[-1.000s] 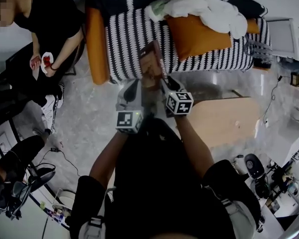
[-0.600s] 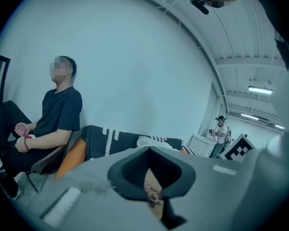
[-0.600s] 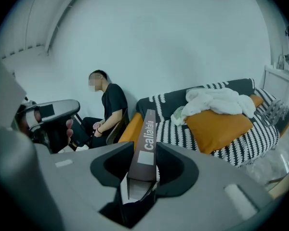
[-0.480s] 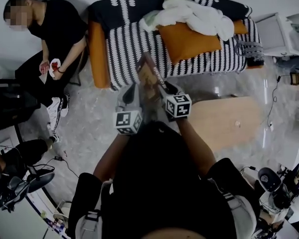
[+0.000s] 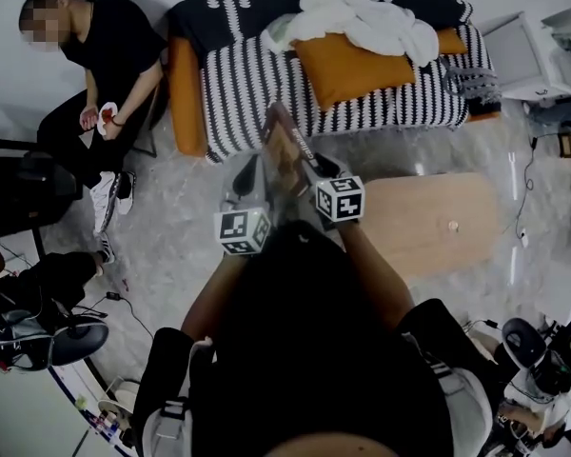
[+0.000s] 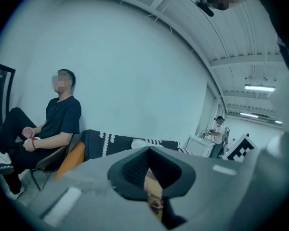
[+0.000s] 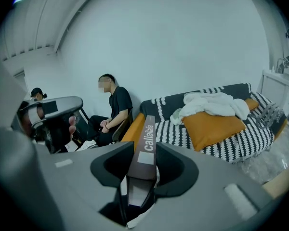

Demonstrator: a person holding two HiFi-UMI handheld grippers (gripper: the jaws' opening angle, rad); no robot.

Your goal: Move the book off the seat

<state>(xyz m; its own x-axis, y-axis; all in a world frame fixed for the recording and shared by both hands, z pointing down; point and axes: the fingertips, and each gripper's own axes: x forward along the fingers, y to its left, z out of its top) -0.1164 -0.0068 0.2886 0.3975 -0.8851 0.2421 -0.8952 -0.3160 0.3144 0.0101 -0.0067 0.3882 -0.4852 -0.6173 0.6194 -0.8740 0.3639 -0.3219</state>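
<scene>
The book (image 5: 283, 148), dark-spined with a brownish cover, is held up in the air in front of the sofa's seat (image 5: 266, 84), spine upward. My right gripper (image 5: 309, 167) is shut on it; in the right gripper view the spine (image 7: 145, 148) with white lettering runs straight between the jaws of the gripper (image 7: 143, 165). My left gripper (image 5: 255, 168) holds the book's other side. In the left gripper view a thin slice of the book (image 6: 154, 196) sits clamped low between the jaws of the gripper (image 6: 152, 179).
The black-and-white patterned sofa carries an orange cushion (image 5: 357, 60) and a white blanket (image 5: 362, 17). A person (image 5: 100, 74) sits on a chair to its left. A low wooden table (image 5: 428, 222) stands at the right, and cables and equipment lie at lower left.
Both grippers and the book have drawn back from the sofa's front toward me. The book stands over the floor now instead of against the seat's edge.
</scene>
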